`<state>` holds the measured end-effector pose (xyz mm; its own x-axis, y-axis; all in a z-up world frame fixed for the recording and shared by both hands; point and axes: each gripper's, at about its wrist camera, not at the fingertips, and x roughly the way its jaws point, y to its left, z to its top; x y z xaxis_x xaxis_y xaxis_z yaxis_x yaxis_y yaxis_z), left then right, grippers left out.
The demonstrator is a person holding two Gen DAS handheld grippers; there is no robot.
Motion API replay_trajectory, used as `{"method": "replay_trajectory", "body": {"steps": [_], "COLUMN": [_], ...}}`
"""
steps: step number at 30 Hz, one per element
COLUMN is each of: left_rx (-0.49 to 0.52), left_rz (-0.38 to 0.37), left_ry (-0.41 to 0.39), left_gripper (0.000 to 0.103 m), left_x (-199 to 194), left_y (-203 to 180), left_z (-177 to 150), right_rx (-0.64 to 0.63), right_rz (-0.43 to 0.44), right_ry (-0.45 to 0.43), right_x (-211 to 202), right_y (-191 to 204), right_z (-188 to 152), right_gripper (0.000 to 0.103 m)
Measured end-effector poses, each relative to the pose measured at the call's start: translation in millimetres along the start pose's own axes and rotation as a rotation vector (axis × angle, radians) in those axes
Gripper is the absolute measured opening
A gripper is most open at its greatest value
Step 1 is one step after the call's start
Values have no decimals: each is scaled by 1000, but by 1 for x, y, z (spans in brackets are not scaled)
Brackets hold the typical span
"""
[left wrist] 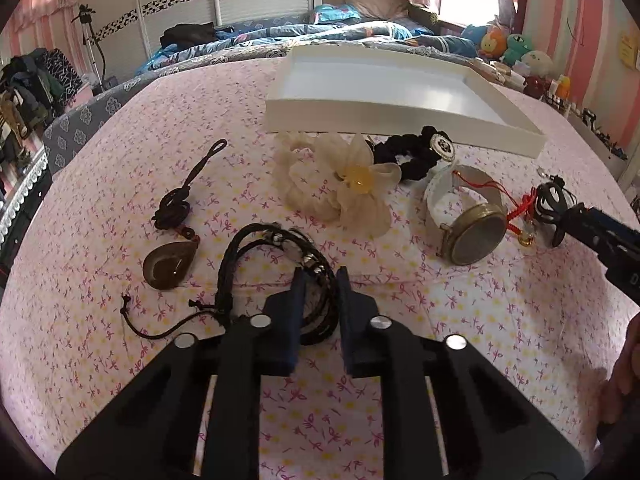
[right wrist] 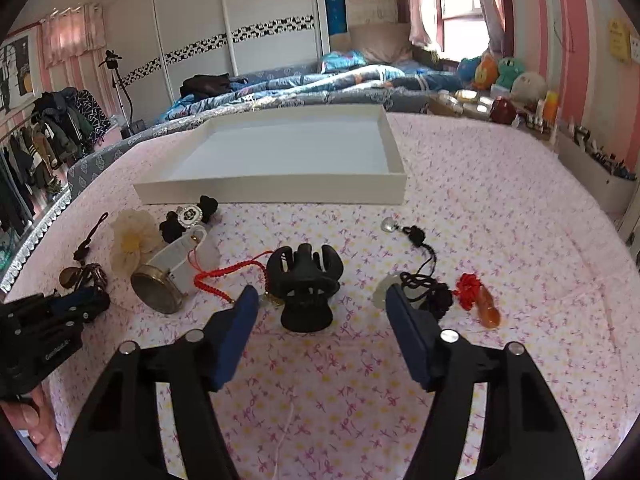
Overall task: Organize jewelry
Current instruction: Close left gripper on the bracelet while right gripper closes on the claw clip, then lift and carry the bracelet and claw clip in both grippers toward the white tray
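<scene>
My left gripper [left wrist: 320, 276] is shut on a black braided leather bracelet [left wrist: 276, 280] lying on the pink floral cloth. A brown teardrop pendant on a black cord [left wrist: 170, 264] lies to its left. A cream fabric flower [left wrist: 344, 180], a black scrunchie [left wrist: 416, 152] and a brass watch with a white strap [left wrist: 468, 220] lie beyond. My right gripper [right wrist: 320, 296] is open around a black claw hair clip [right wrist: 306, 284]. A red cord [right wrist: 224, 276] lies left of the clip. A white box [right wrist: 280, 188] stands behind.
To the right of the clip lie a black-corded pendant [right wrist: 424, 284], a red-knotted orange charm [right wrist: 480, 300] and a small silver charm [right wrist: 388, 225]. The cloth runs to the bed's quilt [right wrist: 320, 84] at the back. A shelf of small bottles [right wrist: 592, 152] lines the right wall.
</scene>
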<state>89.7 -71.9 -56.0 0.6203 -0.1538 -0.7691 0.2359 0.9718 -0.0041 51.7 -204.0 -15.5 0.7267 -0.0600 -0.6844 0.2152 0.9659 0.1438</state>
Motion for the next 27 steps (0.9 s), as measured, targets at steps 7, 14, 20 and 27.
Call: {"method": "replay_trajectory", "body": {"steps": [7, 14, 20, 27], "left_rx": [-3, 0, -4, -21], "left_rz": [-4, 0, -4, -14], "left_ry": [-1, -1, -3, -7], "left_gripper": [12, 12, 12, 12], "left_x": [1, 2, 1, 0], "left_y": [-1, -1, -1, 4], "left_z": [1, 1, 1, 1], "right_rx": [4, 32, 33, 49], "right_rz": [19, 57, 35, 58], "right_ry": [31, 82, 56, 42], "right_x": [12, 24, 13, -2], "right_y": [4, -1, -6, -13], "right_z": [5, 3, -1, -11], "right_gripper": [54, 30, 30, 29]}}
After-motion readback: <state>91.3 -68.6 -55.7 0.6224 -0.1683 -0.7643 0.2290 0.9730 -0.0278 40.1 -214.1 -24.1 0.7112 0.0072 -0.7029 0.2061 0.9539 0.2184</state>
